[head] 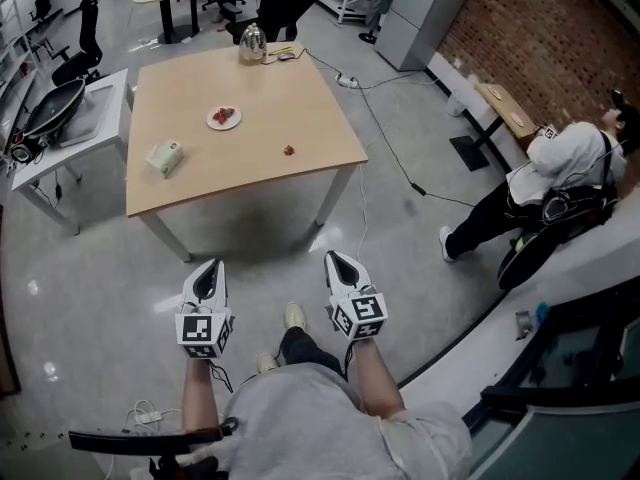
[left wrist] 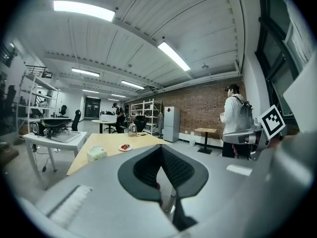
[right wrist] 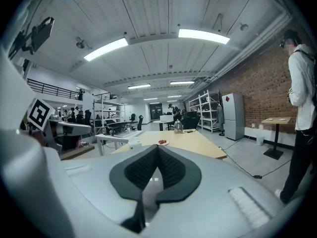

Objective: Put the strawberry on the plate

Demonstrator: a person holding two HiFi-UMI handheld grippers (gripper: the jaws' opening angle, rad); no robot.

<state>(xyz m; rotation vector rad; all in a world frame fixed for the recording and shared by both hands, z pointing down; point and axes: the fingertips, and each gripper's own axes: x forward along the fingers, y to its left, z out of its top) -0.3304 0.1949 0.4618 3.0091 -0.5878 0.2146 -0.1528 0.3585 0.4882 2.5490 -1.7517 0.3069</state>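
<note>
A small red strawberry (head: pixel 289 151) lies alone on the wooden table (head: pixel 300 98), right of centre. A white plate (head: pixel 224 118) holding red fruit sits further back near the middle; it also shows in the left gripper view (left wrist: pixel 125 147) and the right gripper view (right wrist: pixel 162 143). My left gripper (head: pixel 209 268) and right gripper (head: pixel 336 258) hang side by side over the floor, well short of the table. Both are shut, tips touching, with nothing between the jaws.
A pale green tissue box (head: pixel 165 157) lies on the table's left side and a glass kettle (head: pixel 252 44) stands at its far edge. A white side table (head: pixel 70 138) sits to the left. A cable (head: pixel 385 138) trails across the floor; a person (head: pixel 560 188) sits at right.
</note>
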